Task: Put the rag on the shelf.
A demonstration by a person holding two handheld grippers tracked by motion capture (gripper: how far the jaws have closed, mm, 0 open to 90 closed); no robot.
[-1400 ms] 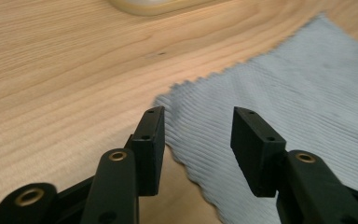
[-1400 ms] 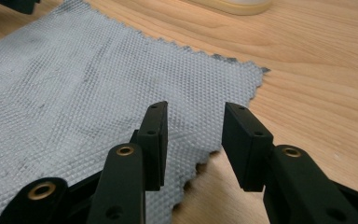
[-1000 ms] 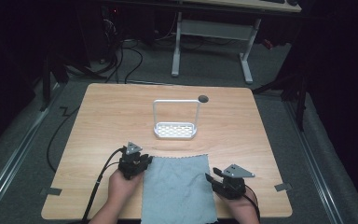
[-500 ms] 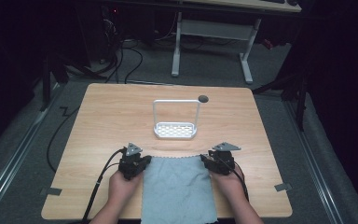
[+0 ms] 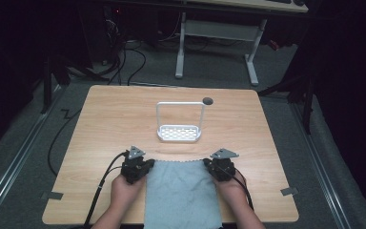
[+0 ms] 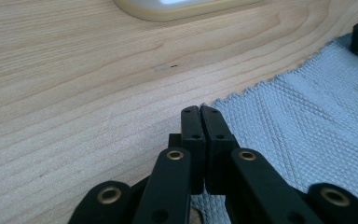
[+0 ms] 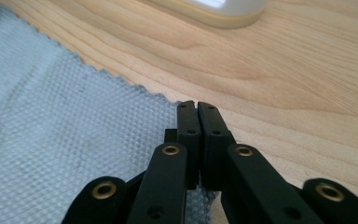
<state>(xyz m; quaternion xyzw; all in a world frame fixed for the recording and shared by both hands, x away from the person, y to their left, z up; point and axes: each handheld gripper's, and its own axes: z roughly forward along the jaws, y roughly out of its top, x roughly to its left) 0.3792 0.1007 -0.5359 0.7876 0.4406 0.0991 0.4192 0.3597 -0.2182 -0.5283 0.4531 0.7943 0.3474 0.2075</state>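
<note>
Your cloth [image 5: 181,193] lies flat at the near edge of the table [image 5: 105,119], about midway between its two near corners, and its near end seems to hang over that edge, though your forearms make this hard to judge. The left gripper [image 5: 145,168] sits at the cloth's far left corner, the right gripper [image 5: 211,167] at its far right corner. Both pairs of jaws are clenched, and each appears to pinch a cloth corner: in the left gripper view the left gripper [image 6: 200,112] meets the scalloped edge of the cloth [image 6: 307,112], and in the right gripper view the right gripper [image 7: 196,107] does the same on the cloth [image 7: 60,121].

Count one cloth, one rack [image 5: 179,125], two grippers. The rack stands near the table's middle, well apart from the cloth's far edge, with bare wood between them. The table's left and right edges have open wood beside each hand. A small dark hole [image 5: 208,100] sits near the far edge, behind the rack.
</note>
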